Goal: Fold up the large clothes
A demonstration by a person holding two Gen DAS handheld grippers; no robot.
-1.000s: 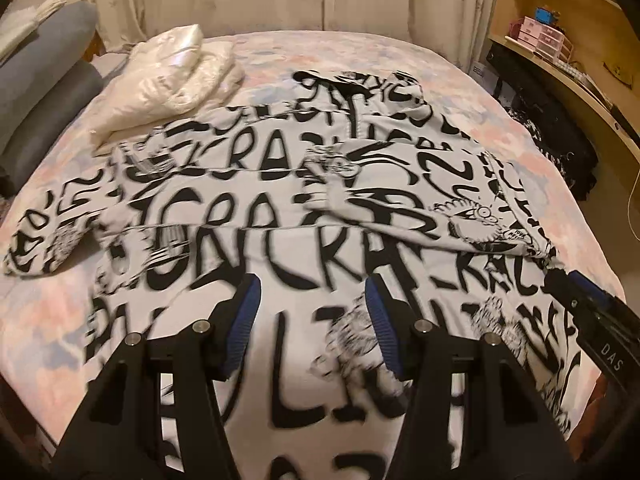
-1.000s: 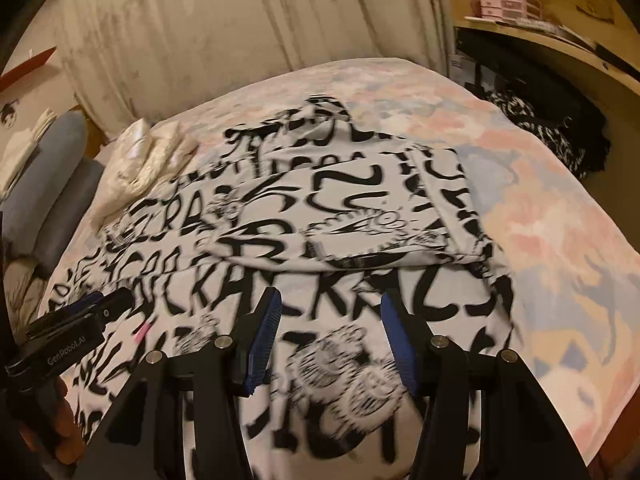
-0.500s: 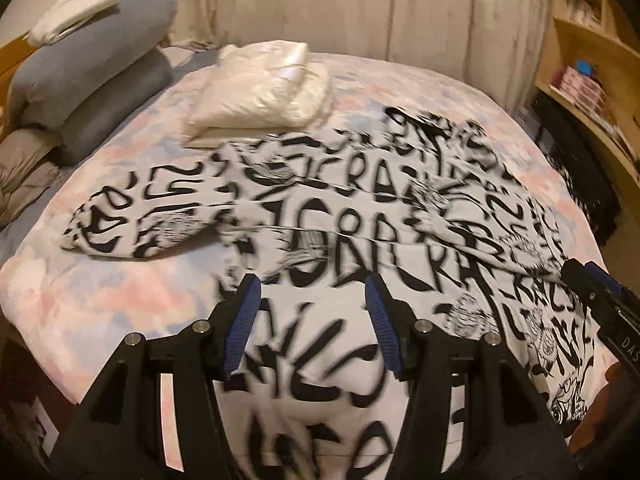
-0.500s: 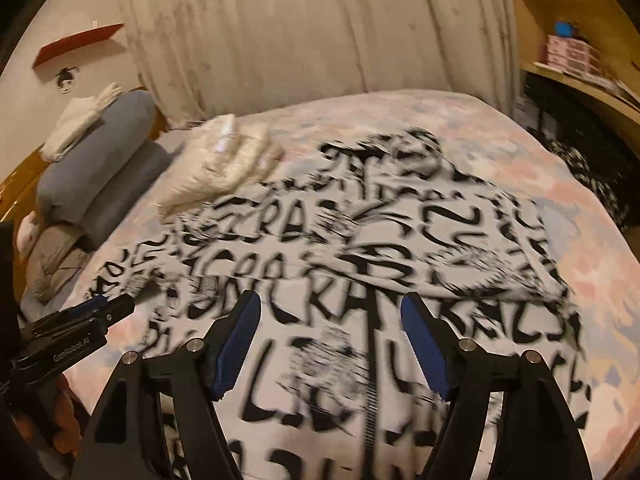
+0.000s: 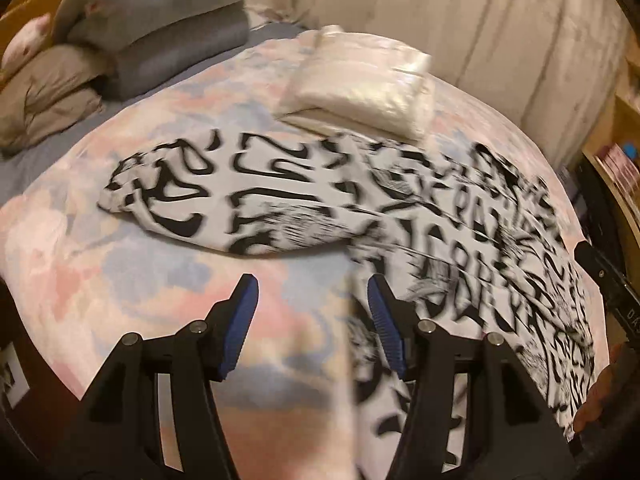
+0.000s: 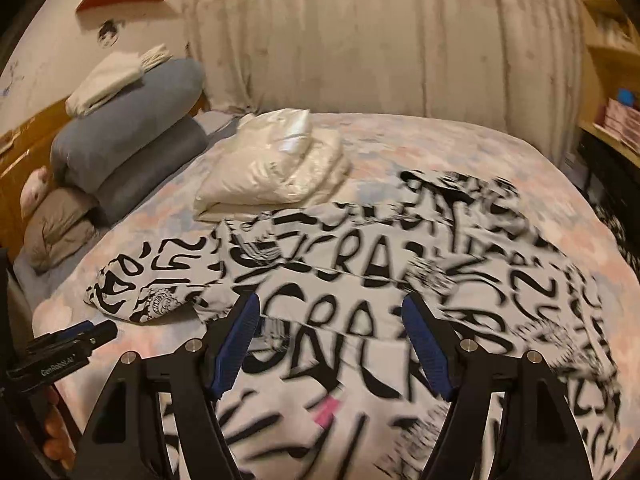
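Observation:
A large white garment with black graffiti lettering (image 5: 460, 240) lies spread flat on the bed; its left sleeve (image 5: 224, 204) stretches out to the left. It also shows in the right wrist view (image 6: 360, 300), sleeve (image 6: 152, 280) at the left. My left gripper (image 5: 312, 320) is open and empty, above the bedspread just left of the garment's side edge. My right gripper (image 6: 332, 340) is open and empty above the garment's body. The left gripper's tip (image 6: 80, 336) shows at the left of the right wrist view; the right gripper's tip (image 5: 600, 272) shows at the right of the left wrist view.
The bed has a pink and blue patterned cover (image 5: 120, 300). A folded cream garment (image 5: 360, 88) lies beyond the printed one. Grey and beige pillows (image 5: 152, 32) are stacked at the left. A curtain (image 6: 380, 40) hangs behind; shelves (image 6: 616, 112) stand at the right.
Both grippers have swung left: the sleeve and pillows have come into view. The left gripper has moved off the garment's body to over the bedspread. The right gripper has opened wider.

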